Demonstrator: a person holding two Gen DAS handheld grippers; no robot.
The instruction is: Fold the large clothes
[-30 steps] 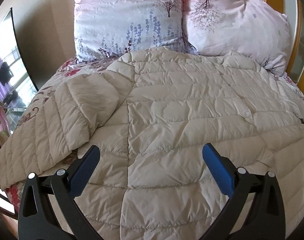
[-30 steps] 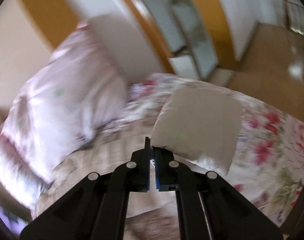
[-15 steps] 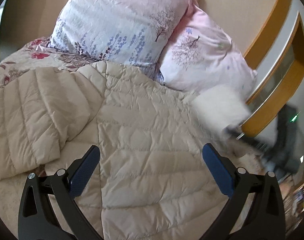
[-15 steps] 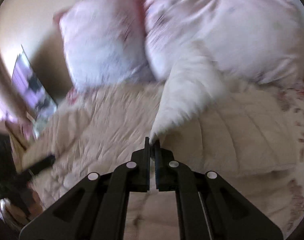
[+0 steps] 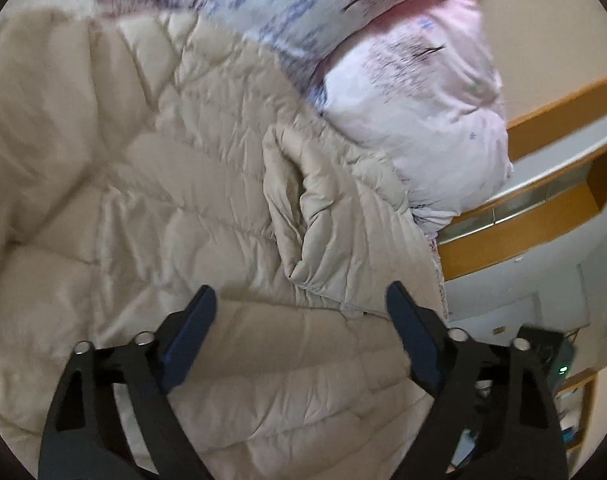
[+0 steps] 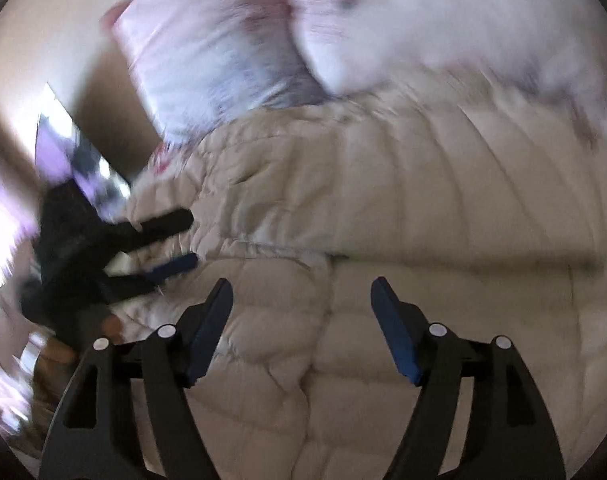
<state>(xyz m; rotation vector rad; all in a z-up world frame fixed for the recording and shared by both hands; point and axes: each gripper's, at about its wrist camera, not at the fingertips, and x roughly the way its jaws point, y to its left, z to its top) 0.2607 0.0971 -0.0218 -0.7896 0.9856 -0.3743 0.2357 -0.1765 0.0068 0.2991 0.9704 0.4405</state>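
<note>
Lying spread over the bed, the beige quilted jacket (image 5: 207,208) has one sleeve (image 5: 303,208) folded across its body, just below the pink pillows (image 5: 419,92). The left gripper (image 5: 299,320) hovers over the sleeve cuff, released and empty; the right gripper (image 6: 301,308) also stands wide apart over the jacket, grasping nothing. The puffy filling may spring the sleeve back off the body, and a shallow pinch on the slick fabric could slip. The left view alone shows the sleeve's cuff and the wooden headboard (image 5: 551,208) beside the pillows; the right view, badly blurred, alone shows the left gripper from outside, near the jacket's far edge.
</note>
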